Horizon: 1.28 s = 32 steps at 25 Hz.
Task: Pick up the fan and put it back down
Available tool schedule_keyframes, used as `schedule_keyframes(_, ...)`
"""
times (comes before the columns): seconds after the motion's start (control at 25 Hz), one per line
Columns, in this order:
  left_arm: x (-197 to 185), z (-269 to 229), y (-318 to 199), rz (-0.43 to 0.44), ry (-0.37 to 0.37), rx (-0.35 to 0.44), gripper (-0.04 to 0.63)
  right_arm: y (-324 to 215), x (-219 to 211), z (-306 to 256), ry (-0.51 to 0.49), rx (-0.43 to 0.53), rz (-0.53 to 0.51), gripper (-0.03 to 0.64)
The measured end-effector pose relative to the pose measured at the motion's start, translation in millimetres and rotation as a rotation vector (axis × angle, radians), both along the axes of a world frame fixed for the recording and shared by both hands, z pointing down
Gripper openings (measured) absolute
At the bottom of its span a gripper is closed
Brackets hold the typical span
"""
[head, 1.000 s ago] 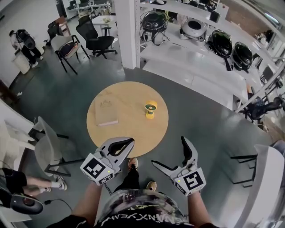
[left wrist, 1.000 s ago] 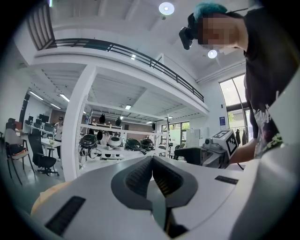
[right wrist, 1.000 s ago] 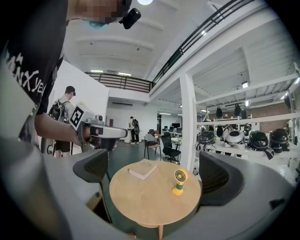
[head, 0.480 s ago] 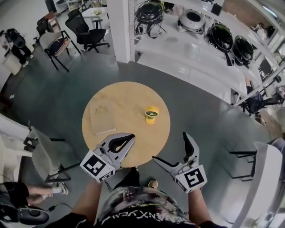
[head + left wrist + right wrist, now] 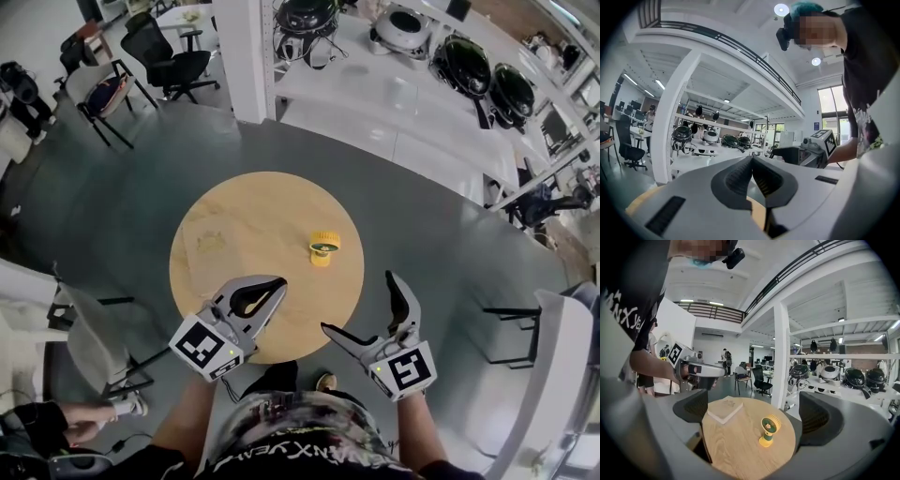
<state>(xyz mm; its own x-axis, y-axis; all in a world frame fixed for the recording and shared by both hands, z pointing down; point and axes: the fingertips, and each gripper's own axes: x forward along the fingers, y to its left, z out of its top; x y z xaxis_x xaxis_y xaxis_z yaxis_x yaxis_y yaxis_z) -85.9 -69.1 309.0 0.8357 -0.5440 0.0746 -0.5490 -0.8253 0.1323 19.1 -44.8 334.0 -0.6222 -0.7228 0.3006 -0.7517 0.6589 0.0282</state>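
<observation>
Fan (image 5: 323, 247), small and yellow, is standing upright on the round wooden tabletop (image 5: 253, 202), toward 2 o'clock from its middle, with neither claw touching it. Right claw (image 5: 357, 302) is hovering just off the tabletop's 4 o'clock edge, spread wide and holding nothing; in the right gripper view its jaws are framing the fan ahead at 12 o'clock. Left claw (image 5: 279, 282) is hanging over the tabletop's 6 o'clock side, its jaws pressed together on nothing. A pale book (image 5: 211, 242) is lying flat toward 10 o'clock, well apart from the fan. Beyond the tabletop a white pillar (image 5: 246, 56) is rising at 12 o'clock, a black office chair (image 5: 173, 61) is sitting at 11 o'clock, and white shelves (image 5: 403, 103) are running past 1 o'clock.
</observation>
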Motion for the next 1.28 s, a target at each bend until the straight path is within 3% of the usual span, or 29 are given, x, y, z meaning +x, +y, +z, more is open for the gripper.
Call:
schedule_keyframes(0.44,-7,9,-26,0.037,-0.006,-0.015,0.020,-25,-7,8,0.010,-0.017,0.039,0.586)
schedule_keyframes(0.64,-1,12,-33,0.006,-0.013,-0.026,0.020,-31,-3,12,0.006,-0.021,0.011,0.586)
schedule_keyframes(0.84,9,13,-39,-0.043,-0.033,-0.021,0.020,-44,6,10,-0.018,0.039,-0.016,0.586)
schedule_keyframes(1.28,20,23,-49,-0.094,-0.046,-0.025,0.020,-61,14,25,-0.036,0.026,-0.071,0.586)
